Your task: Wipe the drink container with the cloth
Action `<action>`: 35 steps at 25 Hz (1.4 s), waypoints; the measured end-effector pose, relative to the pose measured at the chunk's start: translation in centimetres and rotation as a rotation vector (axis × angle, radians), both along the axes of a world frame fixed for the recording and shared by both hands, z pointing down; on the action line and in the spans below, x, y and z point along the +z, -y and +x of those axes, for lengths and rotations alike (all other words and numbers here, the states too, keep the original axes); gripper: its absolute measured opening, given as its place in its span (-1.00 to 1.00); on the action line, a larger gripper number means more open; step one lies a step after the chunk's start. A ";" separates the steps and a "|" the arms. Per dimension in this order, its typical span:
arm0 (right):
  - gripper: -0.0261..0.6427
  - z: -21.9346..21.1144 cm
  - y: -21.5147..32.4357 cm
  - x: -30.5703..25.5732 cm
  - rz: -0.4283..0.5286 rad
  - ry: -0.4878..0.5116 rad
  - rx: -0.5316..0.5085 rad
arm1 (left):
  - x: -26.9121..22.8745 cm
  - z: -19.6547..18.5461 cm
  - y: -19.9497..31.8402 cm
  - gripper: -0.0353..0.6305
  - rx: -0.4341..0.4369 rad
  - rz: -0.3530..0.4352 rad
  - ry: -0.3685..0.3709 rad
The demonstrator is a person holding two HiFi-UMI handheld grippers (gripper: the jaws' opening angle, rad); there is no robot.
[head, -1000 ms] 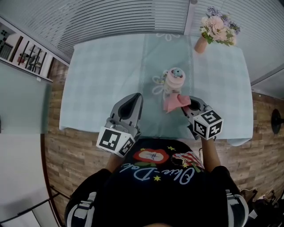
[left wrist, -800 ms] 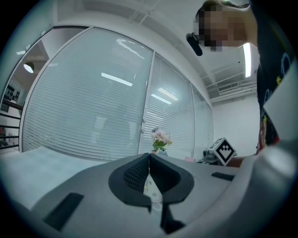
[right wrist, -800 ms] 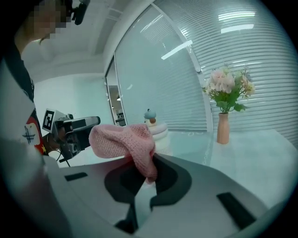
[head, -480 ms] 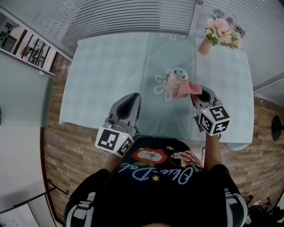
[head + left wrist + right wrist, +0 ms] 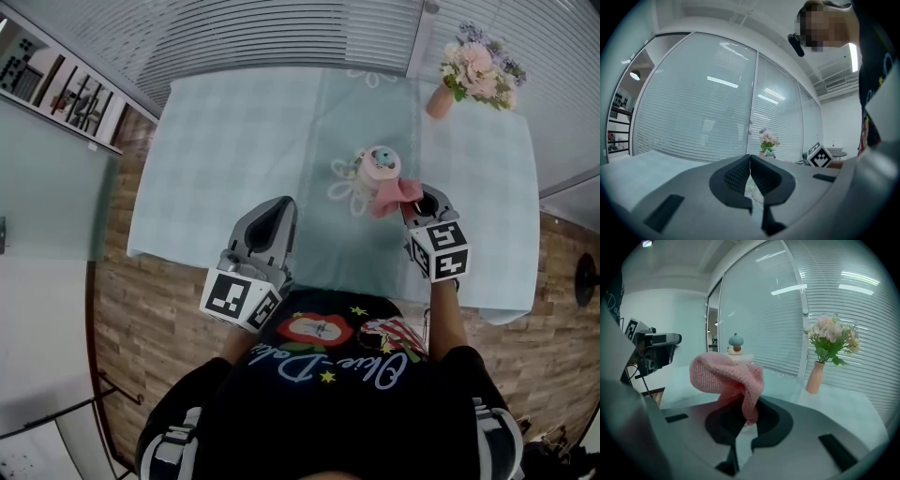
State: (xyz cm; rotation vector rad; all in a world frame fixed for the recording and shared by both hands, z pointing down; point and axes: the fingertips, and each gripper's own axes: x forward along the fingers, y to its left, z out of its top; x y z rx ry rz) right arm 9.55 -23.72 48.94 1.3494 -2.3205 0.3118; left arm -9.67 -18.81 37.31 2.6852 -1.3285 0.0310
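A pink drink container (image 5: 377, 169) with a small blue figure on its lid (image 5: 735, 343) stands upright in the middle of the table. My right gripper (image 5: 421, 208) is shut on a pink knitted cloth (image 5: 397, 194) (image 5: 727, 377), which bunches up against the container's right side and hides most of its body in the right gripper view. My left gripper (image 5: 276, 223) hangs near the table's front edge, left of the container, shut with nothing between its fingers (image 5: 750, 174).
A pale checked cloth with a teal runner covers the table (image 5: 234, 150). A vase of pink flowers (image 5: 473, 73) (image 5: 825, 352) stands at the far right corner. Slatted blinds (image 5: 281, 33) close off the far side. Wooden floor lies on both sides.
My right gripper swung the cloth from the container's front side to its right side, then came slightly back toward me. The left gripper barely moved.
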 end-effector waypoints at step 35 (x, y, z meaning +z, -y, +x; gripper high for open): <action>-0.89 -0.3 0.4 9.2 -0.265 -0.391 -0.038 | -1.7 -1.5 4.3 -0.88 0.093 -0.004 -0.018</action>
